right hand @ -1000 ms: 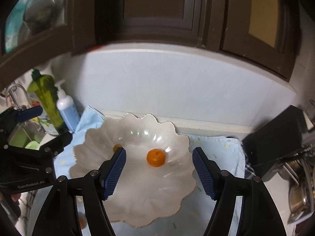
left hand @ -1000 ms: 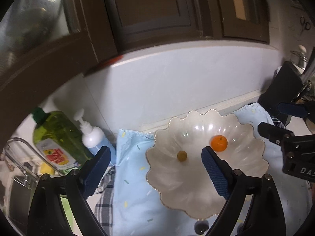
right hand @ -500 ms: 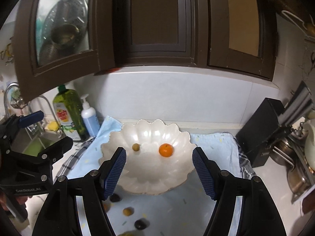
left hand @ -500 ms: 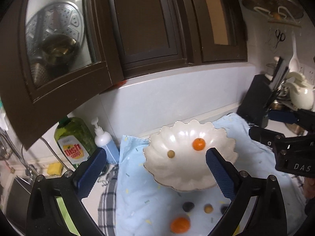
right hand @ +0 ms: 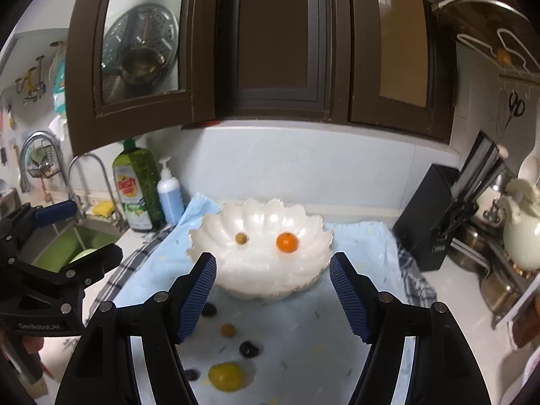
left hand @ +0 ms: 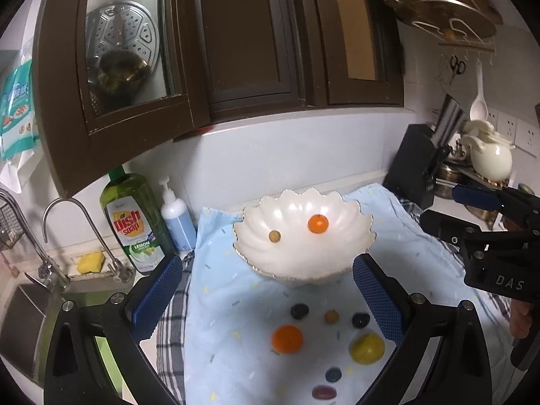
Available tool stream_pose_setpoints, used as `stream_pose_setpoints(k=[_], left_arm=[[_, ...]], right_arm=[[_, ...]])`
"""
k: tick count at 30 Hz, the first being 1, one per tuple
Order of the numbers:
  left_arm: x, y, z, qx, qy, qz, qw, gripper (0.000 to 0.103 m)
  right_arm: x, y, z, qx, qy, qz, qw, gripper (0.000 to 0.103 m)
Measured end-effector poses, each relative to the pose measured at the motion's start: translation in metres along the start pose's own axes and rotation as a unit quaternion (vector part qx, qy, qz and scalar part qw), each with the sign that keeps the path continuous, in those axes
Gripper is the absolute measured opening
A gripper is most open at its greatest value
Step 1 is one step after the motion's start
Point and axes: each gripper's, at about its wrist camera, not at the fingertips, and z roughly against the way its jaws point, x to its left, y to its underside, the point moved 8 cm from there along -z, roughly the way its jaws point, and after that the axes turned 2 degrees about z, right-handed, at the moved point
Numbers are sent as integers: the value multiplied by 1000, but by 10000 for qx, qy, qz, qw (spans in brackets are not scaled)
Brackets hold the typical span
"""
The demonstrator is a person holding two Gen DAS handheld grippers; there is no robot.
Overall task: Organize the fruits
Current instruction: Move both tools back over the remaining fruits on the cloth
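I've pulled both tongs back and up from the bowl (left hand: 303, 233); a second ago only it filled the views, now the loose fruit on the cloth (left hand: 236, 303) shows. Left tongs (left hand: 266, 300) and right tongs (right hand: 273, 293) gape apart, empty. Bowl holds an orange (left hand: 318, 224) and a grape (left hand: 274, 236). Next pick, probably the big orange (left hand: 287, 339).

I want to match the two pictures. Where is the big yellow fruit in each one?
Left wrist view: the yellow fruit lies low and right of middle on the blue cloth, near the gripper's right finger.
Right wrist view: the same fruit lies near the bottom, left of middle, between the fingers.
Shared landmark: the white scalloped bowl stands behind it in both.
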Motion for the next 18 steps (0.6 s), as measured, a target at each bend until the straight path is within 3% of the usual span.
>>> stream_pose_setpoints(k=[18], left_arm=[[-14,78,5,532,81,-61,9985,103]], right_arm=[[14,81,0,565,-21,18,9984,71]])
